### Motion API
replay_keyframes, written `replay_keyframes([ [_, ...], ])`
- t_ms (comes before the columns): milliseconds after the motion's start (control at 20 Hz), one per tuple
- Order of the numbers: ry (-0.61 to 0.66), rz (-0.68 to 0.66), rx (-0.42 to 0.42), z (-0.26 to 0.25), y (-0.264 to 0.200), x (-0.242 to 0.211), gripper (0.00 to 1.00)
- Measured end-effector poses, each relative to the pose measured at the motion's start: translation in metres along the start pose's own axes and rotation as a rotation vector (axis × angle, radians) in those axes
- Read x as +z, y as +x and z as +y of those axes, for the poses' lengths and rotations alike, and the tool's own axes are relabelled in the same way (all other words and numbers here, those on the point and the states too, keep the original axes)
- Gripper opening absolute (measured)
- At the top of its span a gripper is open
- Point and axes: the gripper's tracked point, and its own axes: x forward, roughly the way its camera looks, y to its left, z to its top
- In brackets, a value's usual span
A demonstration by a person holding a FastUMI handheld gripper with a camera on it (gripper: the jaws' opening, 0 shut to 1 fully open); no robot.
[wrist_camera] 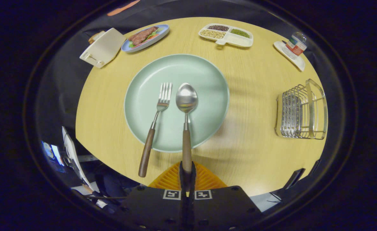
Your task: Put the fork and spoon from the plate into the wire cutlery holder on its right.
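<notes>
Gripper [187, 175] clamped on the spoon [186, 106] handle's end.
Spoon bowl lies on the green plate [207, 80] beside the fork [158, 122]; wire cutlery holder [300, 110] stands well apart to the right on the desk [255, 83].

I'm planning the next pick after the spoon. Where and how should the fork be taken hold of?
Take the fork by its wooden handle, which juts over the plate's near rim above the table, coming from the near side along its length. The gripper looks shut on the spoon's handle.
</notes>
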Motion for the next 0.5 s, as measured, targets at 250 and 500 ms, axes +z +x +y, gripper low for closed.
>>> replay_keyframes([
  [250,0.035,-0.021,0.063,0.001,-0.028,0.002,0.01],
  [500,0.092,-0.074,0.142,-0.013,-0.082,0.005,0.0],
])
